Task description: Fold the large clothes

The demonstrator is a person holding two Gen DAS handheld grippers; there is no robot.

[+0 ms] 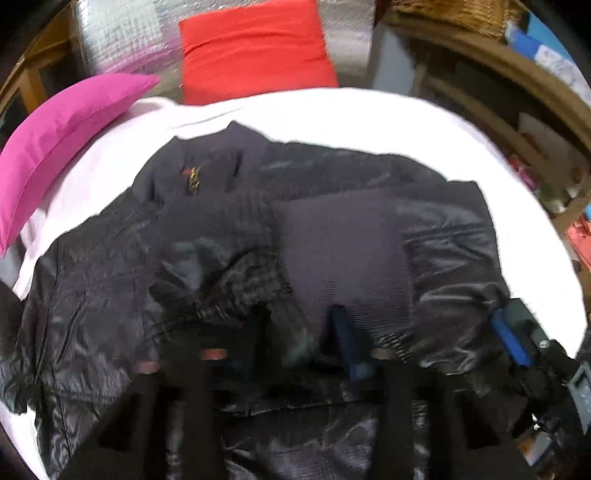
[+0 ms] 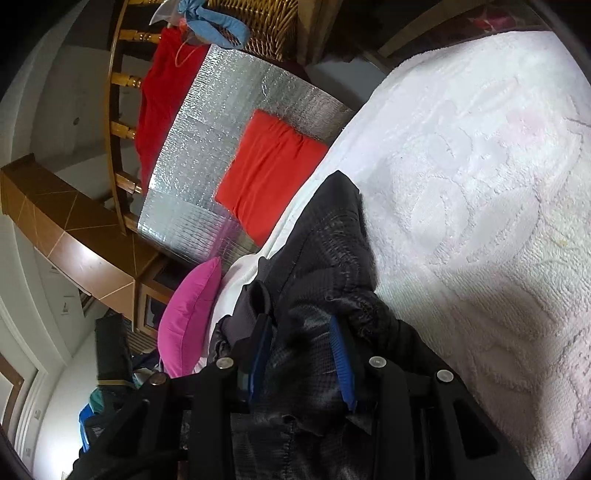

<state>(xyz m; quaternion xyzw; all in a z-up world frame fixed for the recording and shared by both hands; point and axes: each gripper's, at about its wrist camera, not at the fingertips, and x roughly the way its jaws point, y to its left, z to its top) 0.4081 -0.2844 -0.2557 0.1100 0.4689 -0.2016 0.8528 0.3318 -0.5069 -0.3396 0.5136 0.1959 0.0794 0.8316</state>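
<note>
Glossy jacket (image 1: 258, 258) (ribbed collar), terry bedspread (image 2: 461, 184)

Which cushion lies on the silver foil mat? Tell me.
The red cushion. It lies flat on the silver foil mat past the jacket's collar, while the pink cushion sits at the white cover's edge.

From my left wrist view, the jacket (image 1: 258, 258) is lying spread across the bedspread (image 1: 351, 118), its collar (image 1: 207, 162) pointing away from me. Beyond the collar, one cushion (image 1: 255, 51) is leaning against the foil sheet (image 1: 122, 37) at the far edge, and a pillow (image 1: 62, 136) is sitting on the bedspread to the jacket's left. The right gripper (image 1: 517, 339) is showing at the jacket's right edge, near my left gripper (image 1: 303, 332), which is hovering over the jacket's near part. In my right wrist view, jacket fabric is sitting between the gripper's fingers (image 2: 341, 362), with a wicker basket (image 2: 258, 26) beyond the foil.
</note>
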